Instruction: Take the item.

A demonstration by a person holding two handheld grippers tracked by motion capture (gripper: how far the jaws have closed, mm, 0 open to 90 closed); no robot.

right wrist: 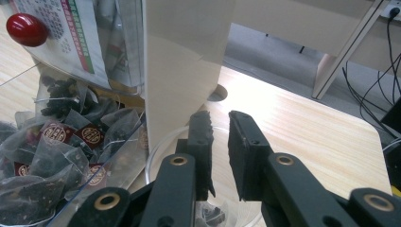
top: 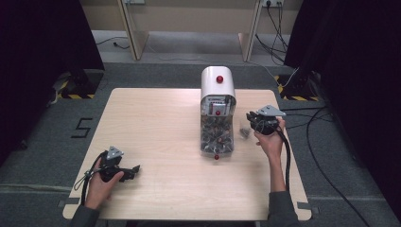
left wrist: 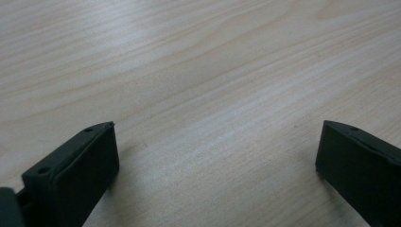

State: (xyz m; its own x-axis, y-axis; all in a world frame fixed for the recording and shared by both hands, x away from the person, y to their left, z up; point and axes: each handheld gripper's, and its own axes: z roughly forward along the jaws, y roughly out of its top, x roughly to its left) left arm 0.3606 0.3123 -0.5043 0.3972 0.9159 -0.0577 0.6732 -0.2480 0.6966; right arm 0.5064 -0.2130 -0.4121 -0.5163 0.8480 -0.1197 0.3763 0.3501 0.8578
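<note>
We have the right gripper (right wrist: 218, 124) poised over a clear glass cup (right wrist: 161, 146) that stands on the table (top: 156, 127) just beside the tea bag dispenser (top: 217, 101), on its right as the high view shows it. Its jaws stand slightly apart with a narrow gap and nothing between the pads. At the bottom of the right gripper view, a dark tea bag (right wrist: 210, 216) seems to lie inside the cup below the jaws, so we judge the step in hand to be the release of a bag into the cup.

To do it well, we open the jaws fully before lifting, so the bag's string or mesh does not catch on the rough pads. Then we rise straight up and clear the rim without nudging the light glass, which could slide or tip against the dispenser's white wall. The clear drawer (right wrist: 56, 156) full of tea bags sits close on the other side, so we avoid swinging that way.

The left gripper (top: 135, 171) rests low over bare table near the front left, jaws wide apart and empty; we leave it there.
</note>
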